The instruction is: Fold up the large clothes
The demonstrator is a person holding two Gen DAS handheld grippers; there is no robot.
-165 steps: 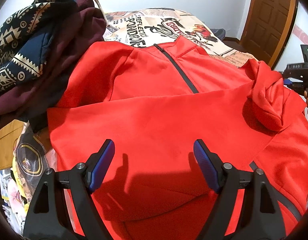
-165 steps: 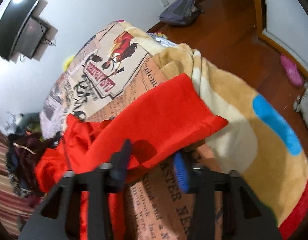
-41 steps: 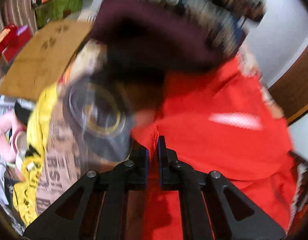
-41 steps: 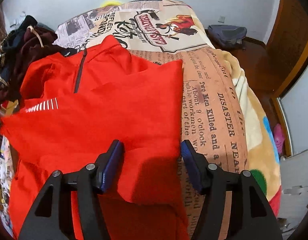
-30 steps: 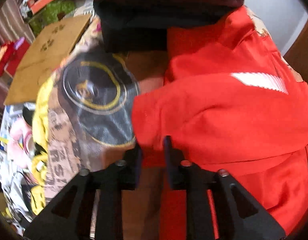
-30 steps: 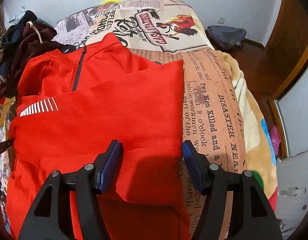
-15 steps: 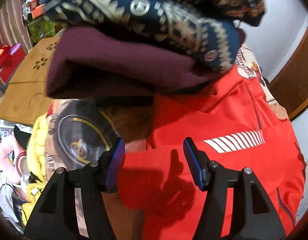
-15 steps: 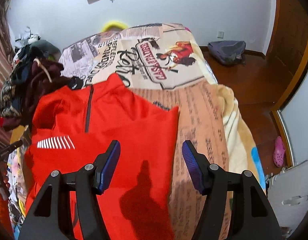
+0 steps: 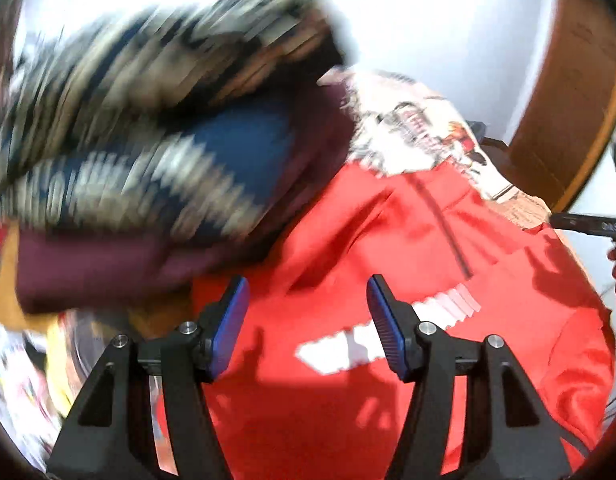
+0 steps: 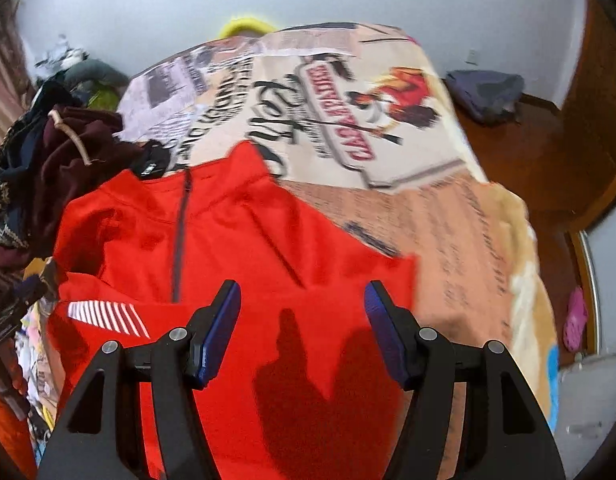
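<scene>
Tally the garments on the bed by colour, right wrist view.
Red: 1, the zip-neck top
Maroon: 1, hooded top in the pile at the left
Navy patterned: 1, knit at the pile's left edge
Total: 3 told apart; the pile may hide more.

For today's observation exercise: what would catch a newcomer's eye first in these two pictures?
The bright red jacket dominates, spread over the newspaper-print bedspread with both sleeves folded across its front and white stripes on one. Left of it, a heap of dark maroon and patterned clothes lies piled. Both hand-held grippers hover open above the jacket.
</scene>
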